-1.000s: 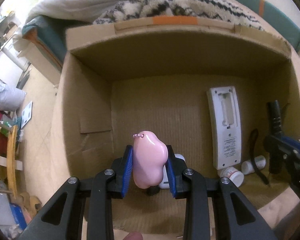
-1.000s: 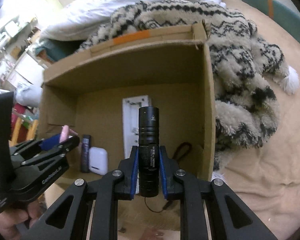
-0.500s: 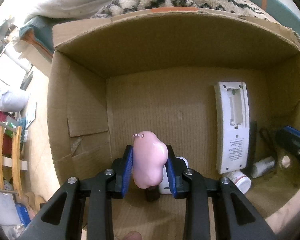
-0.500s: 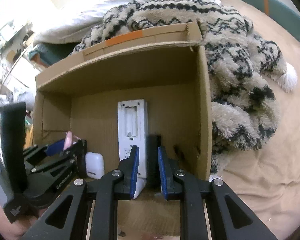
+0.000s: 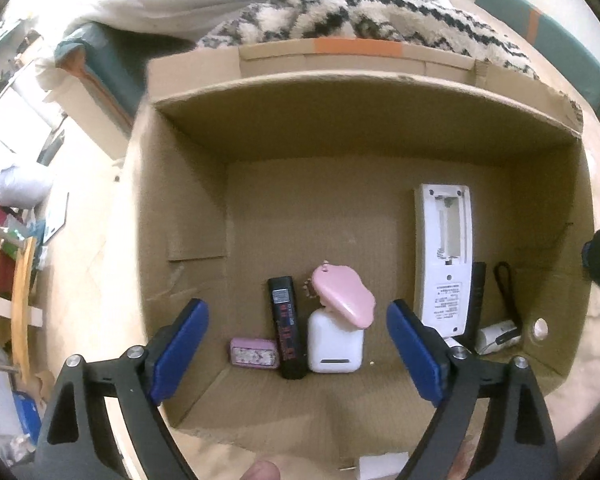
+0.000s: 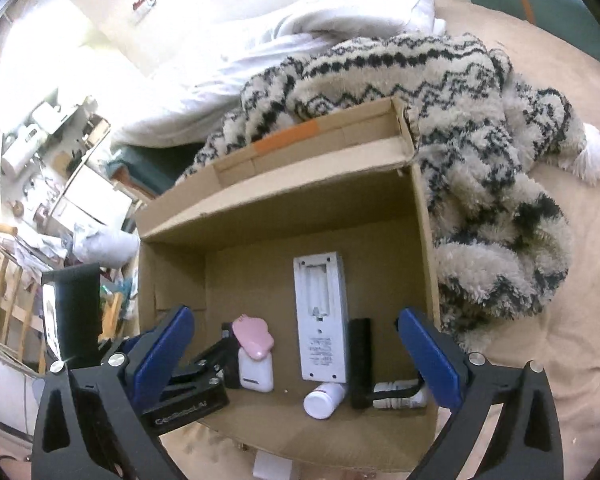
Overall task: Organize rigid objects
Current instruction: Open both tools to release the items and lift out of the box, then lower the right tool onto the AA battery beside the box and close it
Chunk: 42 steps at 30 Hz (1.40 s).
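Opening over the brown cardboard box (image 5: 188, 216), both empty grippers (image 5: 298, 354) (image 6: 296, 360) are shown, the pink cloud-shaped charm (image 5: 342, 300) and black cylindrical flashlight (image 6: 360, 360) lying sorted inside.

Tan-sheeted bed (image 6: 560, 360) carrying an open cardboard box (image 6: 420, 240), a patterned fleece blanket (image 6: 480, 128) pressed against it, a white pillow (image 6: 340, 20) beyond.

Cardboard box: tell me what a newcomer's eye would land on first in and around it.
The open cardboard box fills both views, with a pink case leaning on a white earbud case near its front wall. A long white remote lies back-up on the right, its battery bay empty. Behind the box sits a fuzzy black-and-cream blanket.
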Tool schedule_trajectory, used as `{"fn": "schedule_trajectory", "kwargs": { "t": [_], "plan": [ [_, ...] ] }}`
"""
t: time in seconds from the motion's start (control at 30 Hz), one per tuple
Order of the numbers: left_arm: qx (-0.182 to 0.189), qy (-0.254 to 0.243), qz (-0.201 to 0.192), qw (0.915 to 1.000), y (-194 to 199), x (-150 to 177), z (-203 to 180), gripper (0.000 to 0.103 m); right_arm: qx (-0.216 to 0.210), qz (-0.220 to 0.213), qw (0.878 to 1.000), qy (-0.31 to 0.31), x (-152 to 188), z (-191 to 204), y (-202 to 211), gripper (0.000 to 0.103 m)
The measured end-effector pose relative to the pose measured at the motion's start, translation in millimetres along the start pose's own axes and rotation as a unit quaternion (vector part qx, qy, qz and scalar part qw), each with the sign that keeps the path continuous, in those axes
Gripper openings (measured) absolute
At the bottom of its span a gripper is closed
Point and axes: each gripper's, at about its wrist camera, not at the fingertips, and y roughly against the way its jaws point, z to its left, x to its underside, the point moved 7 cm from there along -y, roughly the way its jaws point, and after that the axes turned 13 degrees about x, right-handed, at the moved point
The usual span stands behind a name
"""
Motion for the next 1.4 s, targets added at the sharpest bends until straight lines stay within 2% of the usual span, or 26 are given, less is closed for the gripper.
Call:
{"fn": "schedule_trajectory", "kwargs": {
  "t": [0.27, 0.5, 0.57, 0.67, 0.93, 1.13, 1.4],
  "plan": [
    [-0.006, 0.011, -0.016, 0.9998, 25.7, 2.9, 13.9, 0.092, -0.012, 0.009, 0.999, -0.033, 4.3, -13.0, 1.7, 0.103],
    [0.001, 0.016, -0.029, 0.9995, 51.1, 11.2, 23.4, 0.092, -0.007, -0.02, 1.0, -0.018, 6.5, -11.0, 21.6, 0.103],
    [0.006, 0.017, -0.034, 0.9993, 60.2, 15.6, 27.1, 0.092, -0.004, -0.016, 1.0, -0.025, 9.7, -12.9, 28.4, 0.103],
    [0.007, 0.019, -0.043, 0.9989, 73.2, 22.2, 34.4, 0.092, -0.019, 0.002, 0.999, -0.041, 18.5, -13.3, 36.5, 0.103],
    [0.026, 0.042, -0.06, 0.997, 100.4, 43.5, 55.6, 0.092, -0.014, 0.011, 0.999, -0.032, 51.9, -11.2, 59.0, 0.103],
    [0.03, 0.055, -0.064, 0.996, 103.9, 64.6, 71.6, 0.092, -0.017, 0.031, 0.999, -0.024, 80.7, -4.5, 64.9, 0.103],
    [0.033, 0.073, -0.044, 0.9959, 83.4, 89.7, 89.3, 0.092, -0.02, 0.076, 0.996, -0.036, 115.8, -2.6, 58.5, 0.103]
  ]
}}
